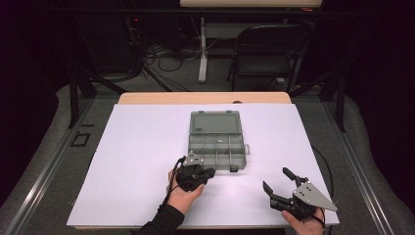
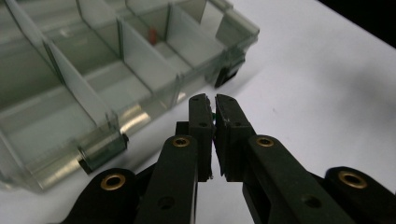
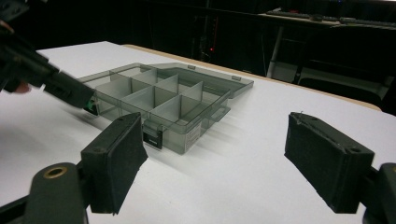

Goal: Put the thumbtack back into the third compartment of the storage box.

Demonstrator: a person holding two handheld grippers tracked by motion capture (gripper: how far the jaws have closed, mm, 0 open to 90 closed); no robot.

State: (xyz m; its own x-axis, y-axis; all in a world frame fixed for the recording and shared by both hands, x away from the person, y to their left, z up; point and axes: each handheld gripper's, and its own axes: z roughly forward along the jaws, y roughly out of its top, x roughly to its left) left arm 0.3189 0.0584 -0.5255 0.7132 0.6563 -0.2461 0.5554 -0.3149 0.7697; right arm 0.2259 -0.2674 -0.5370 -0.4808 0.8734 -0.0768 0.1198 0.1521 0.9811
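Note:
A smoky clear organiser box (image 1: 217,142) lies open on the white table cover, its lid (image 1: 216,121) folded back flat. Its dividers make several compartments. One compartment holds a small red piece (image 2: 153,35). My left gripper (image 1: 210,172) sits just in front of the box's near edge (image 2: 100,149). Its jaws (image 2: 214,99) are shut on a small green bit (image 2: 213,115), most of which is hidden between the pads. In the right gripper view the left gripper (image 3: 70,91) shows that green bit (image 3: 91,108) at its tip. My right gripper (image 1: 275,178) is open near the front right, with nothing between its pads (image 3: 116,158).
The white cover (image 1: 147,147) spreads over most of the wooden table (image 1: 147,98). A black folding chair (image 1: 266,51), a white table leg (image 1: 202,49) and loose cables (image 1: 166,58) stand on the floor beyond the far edge. The box's two dark latches (image 2: 229,70) face me.

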